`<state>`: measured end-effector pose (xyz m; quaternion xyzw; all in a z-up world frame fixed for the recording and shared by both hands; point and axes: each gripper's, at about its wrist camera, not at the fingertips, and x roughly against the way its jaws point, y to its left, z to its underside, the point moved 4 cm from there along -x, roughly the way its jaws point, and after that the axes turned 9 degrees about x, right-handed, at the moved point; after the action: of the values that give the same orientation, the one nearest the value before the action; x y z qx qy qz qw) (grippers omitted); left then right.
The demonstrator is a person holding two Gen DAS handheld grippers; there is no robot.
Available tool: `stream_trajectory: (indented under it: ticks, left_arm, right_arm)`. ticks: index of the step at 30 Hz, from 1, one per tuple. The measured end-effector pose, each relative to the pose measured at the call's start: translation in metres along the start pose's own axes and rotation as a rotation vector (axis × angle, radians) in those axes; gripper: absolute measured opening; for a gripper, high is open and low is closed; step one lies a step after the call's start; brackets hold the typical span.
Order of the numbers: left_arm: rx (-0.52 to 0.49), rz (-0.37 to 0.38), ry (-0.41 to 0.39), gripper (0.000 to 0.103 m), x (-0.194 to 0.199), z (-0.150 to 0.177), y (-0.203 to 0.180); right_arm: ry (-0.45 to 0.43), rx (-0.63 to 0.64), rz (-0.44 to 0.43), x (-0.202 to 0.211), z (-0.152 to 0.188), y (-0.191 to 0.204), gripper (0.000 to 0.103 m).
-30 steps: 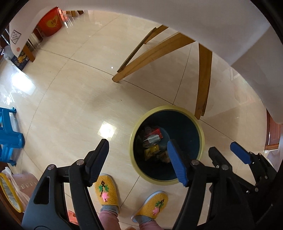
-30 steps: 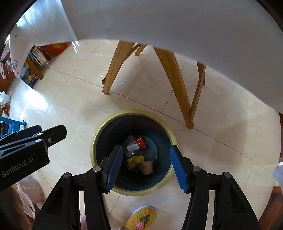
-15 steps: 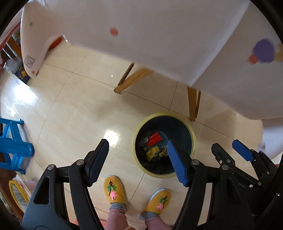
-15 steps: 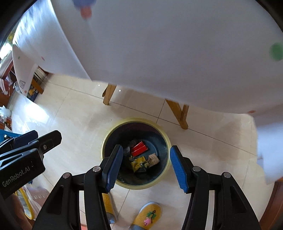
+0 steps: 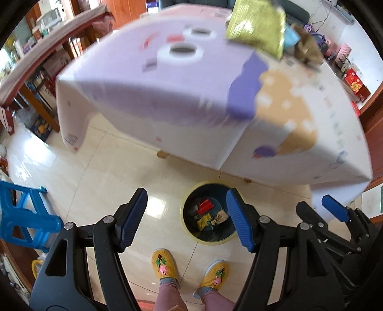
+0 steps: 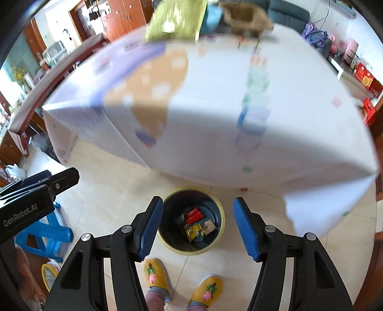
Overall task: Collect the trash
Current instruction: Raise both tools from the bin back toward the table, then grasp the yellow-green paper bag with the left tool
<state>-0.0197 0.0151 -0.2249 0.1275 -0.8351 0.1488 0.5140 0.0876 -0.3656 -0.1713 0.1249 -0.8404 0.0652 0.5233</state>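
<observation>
A dark bin with a yellow rim (image 5: 191, 233) (image 6: 221, 229) stands on the tiled floor below both grippers, holding a red wrapper (image 5: 205, 205) (image 6: 194, 213), a yellow wrapper (image 5: 203, 220) (image 6: 193, 231) and other scraps. My left gripper (image 5: 186, 219) is open and empty, high above the floor. My right gripper (image 6: 198, 224) is also open and empty; in the left wrist view the right gripper (image 5: 335, 210) appears at the right. On the cloth-covered table (image 5: 167, 95) (image 6: 275, 107), a green-gold packet (image 5: 257, 28) (image 6: 177, 21) and a brown crumpled bag (image 5: 307, 49) (image 6: 246, 18) lie at the far side.
A white paper-roll-like object (image 5: 182, 51) sits blurred on the table. A person's feet in yellow slippers (image 5: 165, 265) (image 6: 154, 272) stand beside the bin. A blue plastic stool (image 5: 21, 215) (image 6: 43, 232) is at the left. Wooden cabinets and red boxes (image 5: 356, 86) line the room's edges.
Both grippers have risen from close above the bin to above table height; the tabletop and the items on it have come into view. Both stay open.
</observation>
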Motion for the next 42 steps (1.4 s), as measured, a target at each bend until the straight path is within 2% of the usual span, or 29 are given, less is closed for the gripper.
stream_trajectory:
  ticks: [12,17,24,27,31,35,37,42]
  left_arm:
    - [-0.071,0.05,-0.108,0.066,0.141,-0.06,-0.05]
    - [-0.109,0.063,-0.139,0.066,0.177,-0.081,-0.072]
    - [-0.147,0.171,-0.129,0.066,0.209,-0.123,-0.097]
    - [-0.168,0.224,-0.114,0.066,0.208,-0.148,-0.101]
    - [-0.227,0.249,-0.1,0.066,0.187,-0.182,-0.104]
    - [-0.277,0.291,-0.059,0.066,0.146,-0.228,-0.105]
    - [-0.301,0.324,-0.014,0.066,0.117,-0.258,-0.105]
    - [-0.361,0.394,0.109,0.066,0.05,-0.314,-0.106]
  right_arm:
    - [-0.185,-0.075,-0.002,0.117,-0.072,-0.048,0.064]
    - [-0.265,-0.111,-0.043,0.156,-0.098,-0.073,0.069]
    - [-0.336,-0.08,-0.1,0.198,-0.135,-0.091,0.07]
    - [-0.357,-0.068,-0.114,0.207,-0.153,-0.093,0.07]
    - [-0.363,-0.075,-0.102,0.202,-0.18,-0.094,0.07]
    - [-0.344,-0.116,-0.054,0.174,-0.211,-0.091,0.07]
    - [-0.33,-0.151,-0.01,0.156,-0.226,-0.089,0.069]
    - [-0.255,-0.277,0.022,0.102,-0.264,-0.084,0.051]
